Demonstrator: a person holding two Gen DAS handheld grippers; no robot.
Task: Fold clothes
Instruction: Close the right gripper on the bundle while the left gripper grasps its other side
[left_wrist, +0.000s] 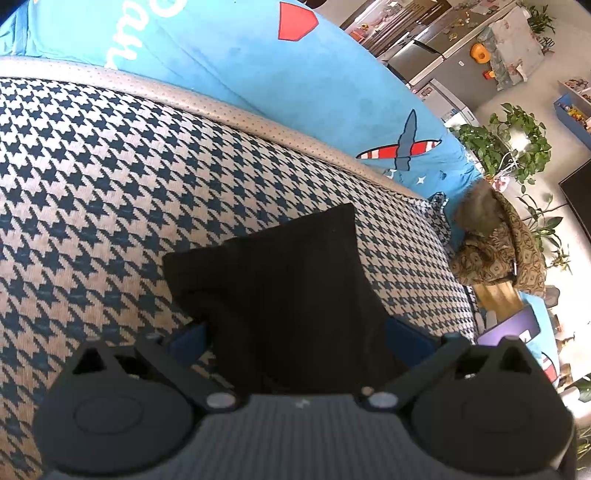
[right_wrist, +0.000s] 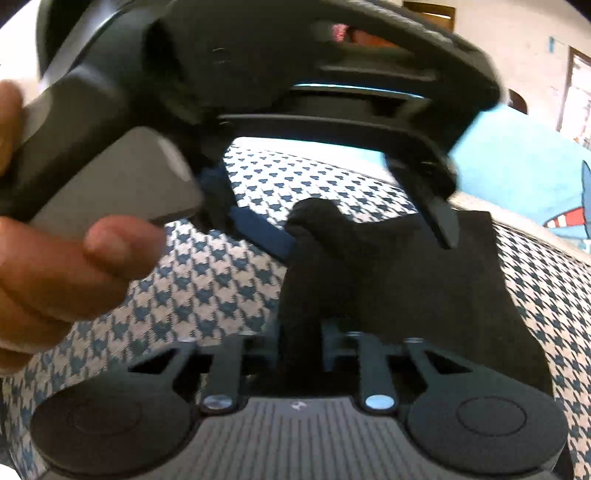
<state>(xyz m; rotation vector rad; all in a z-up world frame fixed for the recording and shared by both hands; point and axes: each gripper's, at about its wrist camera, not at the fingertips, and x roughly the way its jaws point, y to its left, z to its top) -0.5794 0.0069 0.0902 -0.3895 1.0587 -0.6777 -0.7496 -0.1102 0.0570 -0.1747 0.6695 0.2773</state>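
A black garment (left_wrist: 280, 280) lies folded on a blue-and-cream houndstooth cushion (left_wrist: 110, 184). My left gripper (left_wrist: 295, 332) stands open over its near edge, with its blue fingers (left_wrist: 188, 339) spread wide and the cloth filling the gap between them. In the right wrist view a hand (right_wrist: 44, 266) holds the left gripper (right_wrist: 365, 240) above the garment (right_wrist: 424, 295), and one blue finger (right_wrist: 258, 229) touches a raised bunch of the cloth. My right gripper (right_wrist: 306, 343) is shut on the garment's near edge; the fabric runs up out of its jaws.
Behind the cushion (right_wrist: 207, 295) lies a bright blue cover (left_wrist: 277, 85) printed with a plane and letters. At the right are a brown patterned bundle (left_wrist: 495, 251), potted plants (left_wrist: 509, 147), a purple flat object (left_wrist: 509, 328) and a fridge (left_wrist: 436, 55).
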